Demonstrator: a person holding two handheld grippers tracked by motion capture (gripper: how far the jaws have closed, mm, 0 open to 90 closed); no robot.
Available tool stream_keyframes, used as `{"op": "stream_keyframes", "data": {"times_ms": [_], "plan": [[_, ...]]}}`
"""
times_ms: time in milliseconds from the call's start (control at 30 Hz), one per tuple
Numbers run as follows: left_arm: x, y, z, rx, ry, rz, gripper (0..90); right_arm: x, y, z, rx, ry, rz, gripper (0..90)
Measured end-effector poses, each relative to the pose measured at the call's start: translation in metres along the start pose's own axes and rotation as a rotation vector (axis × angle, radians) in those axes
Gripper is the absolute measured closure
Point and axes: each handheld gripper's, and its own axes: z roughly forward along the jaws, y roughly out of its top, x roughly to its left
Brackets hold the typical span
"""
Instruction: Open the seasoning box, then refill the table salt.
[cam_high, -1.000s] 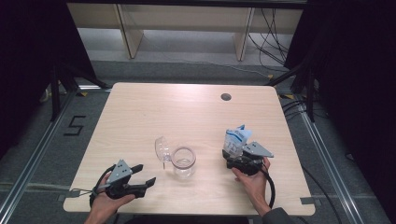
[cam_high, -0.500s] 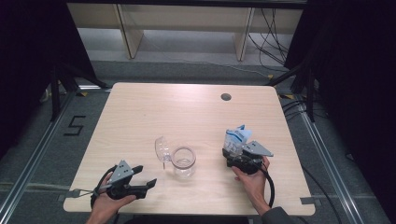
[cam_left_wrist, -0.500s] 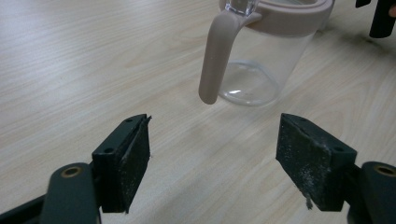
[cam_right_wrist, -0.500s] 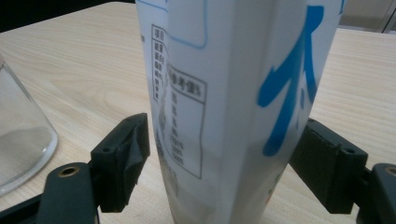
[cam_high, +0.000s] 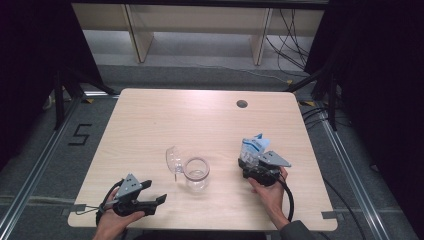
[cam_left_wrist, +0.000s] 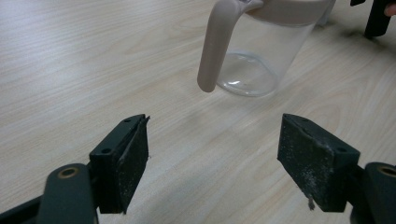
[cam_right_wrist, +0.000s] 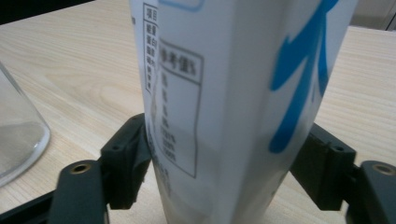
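At the near left corner of the counter (cam_high: 150, 115) the left gripper (cam_high: 159, 200) lies low in the person's left hand (cam_high: 112, 226), pointing toward the middle. Its fingers (cam_left_wrist: 133, 154) are spread wide with nothing between them, just bare wood, and in the left gripper view they face the clear jug (cam_left_wrist: 261, 51) with its beige handle (cam_left_wrist: 215, 44) hanging down on the side toward them. The jug (cam_high: 196, 173) stands upright near the front middle of the counter, well apart from those fingers, with its open lid (cam_high: 173, 159) tipped up on its left side. To the right of it, near but not touching, stands the white-and-blue carton (cam_high: 254, 149). The right gripper (cam_high: 248, 163) is behind it, held by the right hand (cam_high: 270, 192), and its fingers (cam_right_wrist: 130, 158) have just been closing in; they sit against both sides of the carton (cam_right_wrist: 233, 93), grasping it low down, close to its base. The carton looks upright, resting on the counter.
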Motion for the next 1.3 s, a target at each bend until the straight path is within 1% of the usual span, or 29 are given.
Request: {"op": "stream_keyframes", "data": {"times_ms": [67,100,133,167,200,233,267,300,333,433,467,533,633,667,700,833,900,1000,1067,1100,1133,1167,1200,1267,1300], "plan": [[0.0001,-0.0001,0.0001,0.0,-0.002,0.002,24.4,0.0001,0.0,-0.0008,0.006,0.002,0.009,32.2],[-0.0003,-0.0002,0.0005,-0.004,-0.004,-0.001,24.4,-0.0002,-0.0003,-0.0007,0.006,0.001,0.007,32.9],[-0.0011,-0.0008,0.0005,0.0,-0.005,-0.011,24.5,-0.0004,-0.0008,-0.0008,0.014,0.004,-0.004,34.5],[-0.0011,-0.0008,0.0005,0.0,-0.005,-0.011,24.5,-0.0003,-0.0012,-0.0011,0.018,0.01,0.0,34.6],[-0.0014,-0.0012,0.0005,-0.002,-0.005,-0.01,24.6,0.0014,-0.0016,-0.0015,0.024,0.001,0.016,35.2],[-0.0012,-0.0012,0.0005,-0.004,-0.005,-0.009,24.7,0.0003,-0.0014,-0.0012,0.016,0.005,-0.001,36.5],[-0.0012,-0.0012,0.0005,-0.004,-0.005,-0.009,24.8,0.0003,-0.0014,-0.0012,0.016,0.005,-0.001,36.5],[-0.0009,-0.001,0.0003,-0.002,-0.006,-0.007,24.8,-0.002,-0.0012,-0.0009,0.008,-0.006,-0.046,37.1],[-0.0009,-0.0008,0.0003,0.001,-0.005,-0.007,24.8,-0.0023,-0.0012,-0.0006,0.009,0.0,-0.041,37.3],[-0.0013,-0.0006,0.0006,0.0,-0.007,-0.006,24.9,-0.002,-0.0011,-0.0009,0.007,-0.003,-0.043,39.3],[-0.0004,-0.0001,0.0007,-0.001,-0.009,0.014,25.0,-0.0012,-0.0008,-0.0015,0.014,-0.006,-0.039,39.9],[-0.0013,-0.0003,0.0006,0.0,-0.006,-0.003,25.3,-0.0015,-0.0001,-0.0012,0.013,-0.005,-0.04,40.9],[-0.0016,-0.0003,-0.0007,0.001,-0.001,0.0,25.4,-0.0021,0.0003,-0.0013,0.015,0.001,-0.033,41.8],[-0.0016,-0.0005,-0.0011,0.001,0.0,0.001,25.5,-0.002,0.0008,-0.0017,0.018,-0.003,-0.03,42.2],[-0.0014,-0.0012,-0.0011,-0.006,-0.005,-0.006,25.6,-0.0022,0.0022,-0.0028,0.033,-0.001,-0.028,42.8],[-0.0015,-0.001,-0.0027,-0.002,0.0,-0.003,25.7,-0.0016,0.0029,-0.0026,0.033,-0.005,-0.032,43.7],[-0.0013,-0.0007,-0.0029,-0.006,0.0,0.001,25.8,-0.0014,0.0037,-0.0034,0.042,0.0,-0.034,44.1],[-0.0008,-0.0012,-0.0026,-0.01,-0.006,0.0,25.8,-0.0015,0.0041,-0.003,0.043,0.001,-0.037,44.2],[-0.0012,-0.0012,-0.0031,-0.004,0.002,-0.001,25.8,-0.0013,0.0042,-0.0028,0.044,0.001,-0.036,44.2],[-0.0012,-0.0014,-0.0028,-0.007,-0.001,-0.001,25.9,-0.0016,0.0041,-0.0026,0.043,0.004,-0.037,44.2],[-0.0011,-0.0011,-0.0031,-0.005,-0.003,0.012,25.9,-0.0018,0.0032,-0.0023,0.039,0.007,-0.049,44.2],[-0.0011,-0.0011,-0.0031,-0.005,-0.003,0.012,25.9,-0.0008,0.0028,-0.0018,0.029,0.005,-0.051,44.1],[-0.0018,-0.0016,-0.0027,-0.009,-0.005,0.002,25.9,0.0001,0.0026,-0.0024,0.034,-0.001,-0.05,44.1],[-0.0015,-0.0016,-0.0026,-0.011,-0.01,0.008,25.9,0.0008,0.0019,-0.0017,0.024,-0.007,-0.046,44.0],[-0.0016,-0.0018,-0.0024,-0.011,-0.008,0.006,25.9,0.0003,0.0019,-0.0017,0.025,-0.002,-0.046,43.9]]}}
